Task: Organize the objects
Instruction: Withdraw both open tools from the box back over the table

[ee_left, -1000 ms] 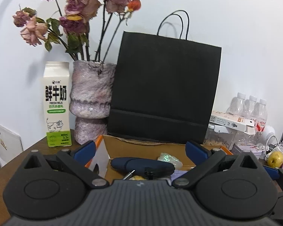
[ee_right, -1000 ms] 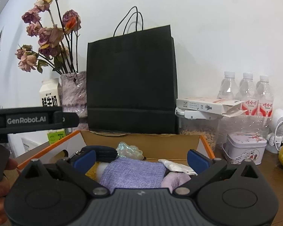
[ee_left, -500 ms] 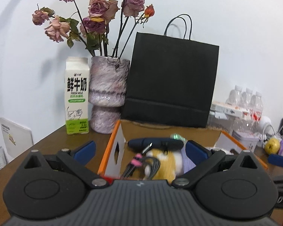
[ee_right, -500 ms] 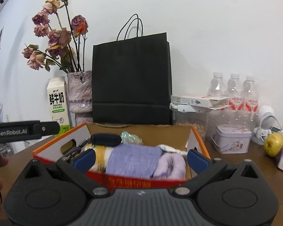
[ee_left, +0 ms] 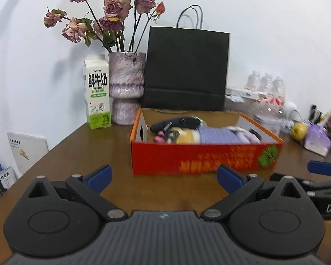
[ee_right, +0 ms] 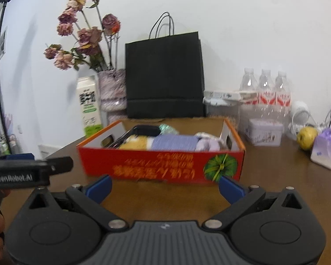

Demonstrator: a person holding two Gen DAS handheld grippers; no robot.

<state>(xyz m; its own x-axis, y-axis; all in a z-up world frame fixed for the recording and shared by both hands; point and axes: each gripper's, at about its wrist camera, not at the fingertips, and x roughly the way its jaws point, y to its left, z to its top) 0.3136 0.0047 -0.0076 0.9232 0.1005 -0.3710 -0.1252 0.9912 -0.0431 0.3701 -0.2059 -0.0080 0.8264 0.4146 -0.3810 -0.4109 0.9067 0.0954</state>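
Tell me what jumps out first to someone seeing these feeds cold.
The red-orange box at table centre, packed with rolled purple and yellow cloths. Behind it stand a tall black paper bag and, to its left, a vase of dried roses. Both grippers, left and right, hang open before the box.

An open red box [ee_left: 200, 159] with orange rims and white inner walls stands upright on the brown table [ee_left: 81, 154], toward its back edge, its printed long side facing the cameras. Inside, lying in a row from left to right: a dark blue case [ee_left: 176, 122] at the back left, a yellow cloth roll [ee_left: 184, 137], a folded purple cloth [ee_left: 218, 135] and a pale lilac bundle [ee_left: 250, 137].
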